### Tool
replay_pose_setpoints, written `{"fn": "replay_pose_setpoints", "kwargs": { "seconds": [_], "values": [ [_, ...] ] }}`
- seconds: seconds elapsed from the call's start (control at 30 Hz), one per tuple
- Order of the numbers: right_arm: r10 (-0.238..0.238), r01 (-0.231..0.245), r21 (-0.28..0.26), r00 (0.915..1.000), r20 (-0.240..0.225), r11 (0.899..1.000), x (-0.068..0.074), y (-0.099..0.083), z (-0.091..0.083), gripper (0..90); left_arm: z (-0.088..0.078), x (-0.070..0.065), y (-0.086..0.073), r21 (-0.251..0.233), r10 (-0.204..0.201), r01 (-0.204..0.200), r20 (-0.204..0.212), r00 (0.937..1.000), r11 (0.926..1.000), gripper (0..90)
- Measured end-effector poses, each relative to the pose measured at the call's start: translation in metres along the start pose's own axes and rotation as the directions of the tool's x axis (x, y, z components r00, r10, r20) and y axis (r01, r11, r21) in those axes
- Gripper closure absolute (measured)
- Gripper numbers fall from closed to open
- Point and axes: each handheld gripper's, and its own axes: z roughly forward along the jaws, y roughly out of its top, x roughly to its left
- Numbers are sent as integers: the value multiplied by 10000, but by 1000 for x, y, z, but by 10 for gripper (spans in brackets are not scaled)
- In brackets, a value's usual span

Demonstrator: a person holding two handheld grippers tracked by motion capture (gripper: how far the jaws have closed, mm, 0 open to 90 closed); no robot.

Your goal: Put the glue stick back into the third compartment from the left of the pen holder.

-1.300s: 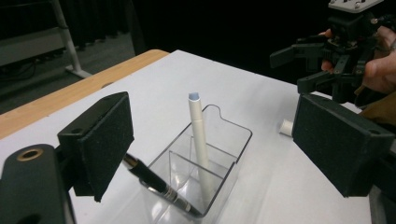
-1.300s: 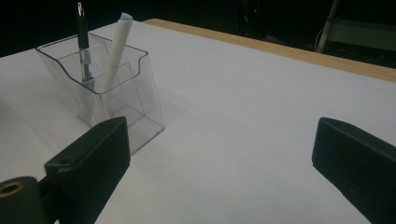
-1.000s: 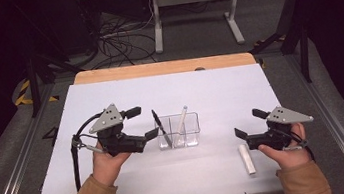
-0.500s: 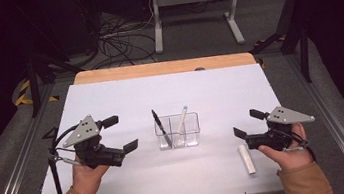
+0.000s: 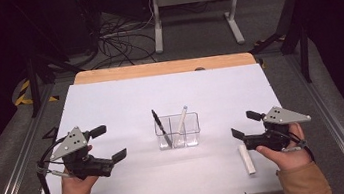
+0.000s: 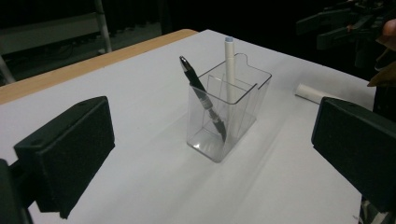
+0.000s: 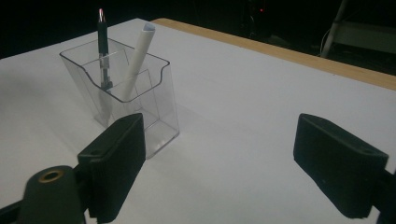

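Note:
A clear plastic holder (image 5: 177,132) stands mid-table with a black pen (image 5: 161,127) and a white pen (image 5: 181,118) leaning in it. My left gripper (image 5: 109,143) hangs open to the left of the holder (image 6: 229,112). Its jaws have just been opening and nothing is between them. My right gripper (image 5: 244,124) is at the right, open, with empty jaws that have just been closing a little. Just below it a white marker (image 5: 246,159) lies flat on the table. The right gripper view looks at the holder (image 7: 126,93) between its jaws.
White paper (image 5: 125,103) covers the table, with a wooden edge (image 5: 163,68) at the far side. Beyond it are cables (image 5: 117,38) and a metal stand (image 5: 193,8) on the floor. Rails run along both table sides.
My left gripper has drawn back from the holder, leftward and toward the person, with its jaws spreading. The black pen stays in the holder. The right hand has kept its place.

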Motion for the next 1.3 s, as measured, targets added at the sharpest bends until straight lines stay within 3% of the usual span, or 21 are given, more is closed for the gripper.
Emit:
{"fn": "replay_pose_setpoints", "kwargs": {
  "seconds": [0.17, 0.37, 0.43, 0.47, 0.57, 0.7, 0.87, 0.97, 1.07, 1.2, 1.23, 1.3],
  "values": [
    [-206, 206, 177, 9998, 0, 9996, 2, 4, -2, 191, -5, 1, -13, -3, 126, -126, -320, 9994, 9999, 3],
    [-146, 143, 323, 9998, 97, 9994, 0, 3, -5, 195, -7, 2, -19, 56, 185, -183, -366, 9992, 9998, 4],
    [-118, 116, 407, 9999, 63, 9991, 1, 3, -4, 204, -7, 1, -21, 4, -51, 52, -297, 9995, 10000, 4],
    [-152, 150, 441, 9999, 32, 9989, 2, 3, -4, 210, -8, 2, -22, 33, 80, -79, -320, 9995, 10000, 4],
    [-91, 90, 632, 10000, 21, 9980, 3, 5, -5, 255, -8, 1, -25, -68, -187, 185, -267, 9995, 9998, 4],
    [-70, 71, 882, 10000, -17, 9961, 6, 6, -4, 339, -9, 3, -30, 24, -32, 33, -416, 9991, 10000, 5],
    [56, -111, 1799, 9995, 312, 9836, 7, 5, -3, 411, -8, 1, -37, 100, -49, 54, -542, 9985, 9999, 6],
    [491, -622, 2558, 9972, 572, 9647, 9, 5, -1, 390, -9, 2, -39, 87, -27, 32, -586, 9983, 10000, 5],
    [668, -965, 3378, 9929, 986, 9363, 11, 3, 4, 384, -10, 2, -41, 89, -38, 43, -623, 9981, 10000, 5],
    [1164, -1704, 4371, 9822, 1477, 8831, 12, 0, 10, 415, -11, 2, -42, 52, -84, 88, -678, 9977, 9999, 5],
    [1437, -2043, 4639, 9761, 1630, 8620, 12, -1, 12, 418, -11, 3, -43, 66, 1, 4, -693, 9976, 10000, 6],
    [1810, -2485, 4906, 9666, 1815, 8352, 11, -1, 14, 432, -11, 3, -43, 53, -19, 23, -692, 9976, 10000, 5]
  ]
}}
